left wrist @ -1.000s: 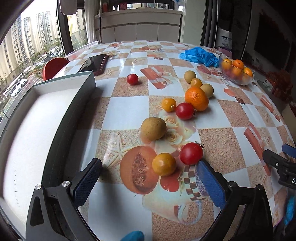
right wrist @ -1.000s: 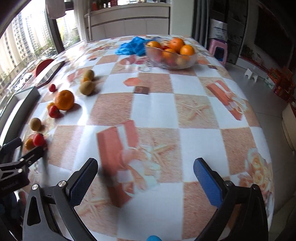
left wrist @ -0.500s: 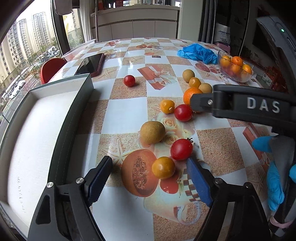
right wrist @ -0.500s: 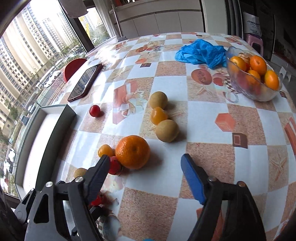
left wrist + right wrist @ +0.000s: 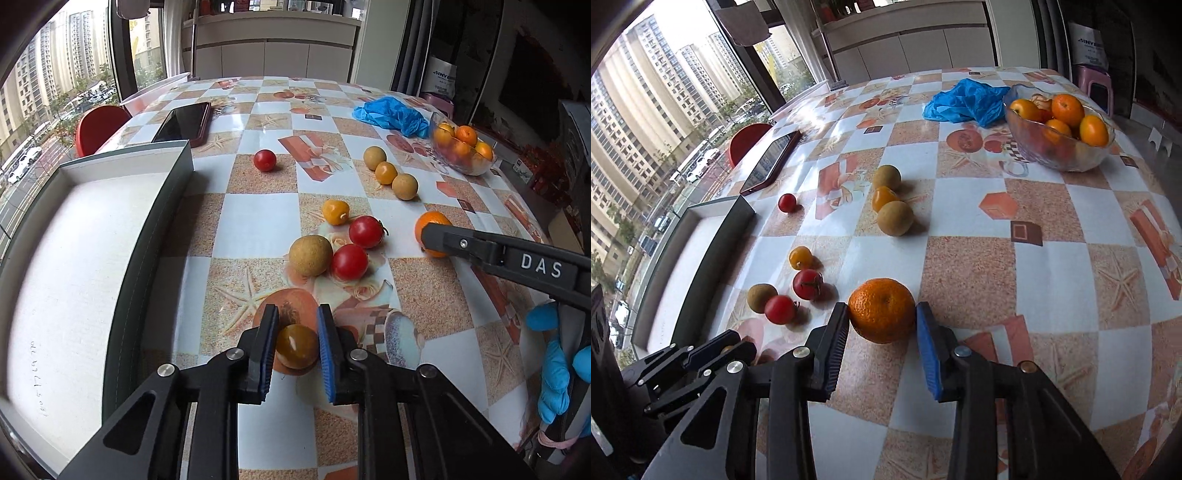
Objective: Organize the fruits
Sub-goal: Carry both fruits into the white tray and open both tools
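We have a big gray box (image 5: pixel 162 206) waiting by the loose fruit, so we can sort it. Our right gripper (image 5: pixel 882 328) is closing around the orange (image 5: pixel 881 309) on the table. Our left gripper (image 5: pixel 295 347) squeezes the small yellow tomato (image 5: pixel 295 346), ready to lift it.

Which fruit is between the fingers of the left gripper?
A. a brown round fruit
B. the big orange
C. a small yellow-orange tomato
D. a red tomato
C: in the left wrist view the left gripper has its pads pressed on a small yellow-orange tomato, while the big orange sits between the closing jaws of the right gripper.
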A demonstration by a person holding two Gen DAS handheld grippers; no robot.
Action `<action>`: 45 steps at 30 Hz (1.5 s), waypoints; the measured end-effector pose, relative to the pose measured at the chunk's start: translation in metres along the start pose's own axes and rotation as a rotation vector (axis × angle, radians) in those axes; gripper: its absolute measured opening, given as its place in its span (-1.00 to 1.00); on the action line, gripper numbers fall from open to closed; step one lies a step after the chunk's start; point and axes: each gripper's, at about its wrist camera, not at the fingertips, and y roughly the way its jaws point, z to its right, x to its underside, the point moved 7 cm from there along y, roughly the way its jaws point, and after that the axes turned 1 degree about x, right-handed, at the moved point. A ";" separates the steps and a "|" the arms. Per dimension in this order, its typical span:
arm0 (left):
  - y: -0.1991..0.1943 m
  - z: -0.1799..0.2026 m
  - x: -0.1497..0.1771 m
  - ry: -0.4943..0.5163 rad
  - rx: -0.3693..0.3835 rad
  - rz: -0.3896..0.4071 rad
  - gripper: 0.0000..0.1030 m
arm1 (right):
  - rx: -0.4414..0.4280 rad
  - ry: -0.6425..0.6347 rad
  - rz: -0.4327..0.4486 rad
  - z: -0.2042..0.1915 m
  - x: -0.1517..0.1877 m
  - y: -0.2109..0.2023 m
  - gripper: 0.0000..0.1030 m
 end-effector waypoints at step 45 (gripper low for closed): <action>-0.049 -0.210 0.021 -0.265 -0.284 0.051 -0.55 | -0.110 -0.553 -0.125 -0.267 0.029 0.051 -0.19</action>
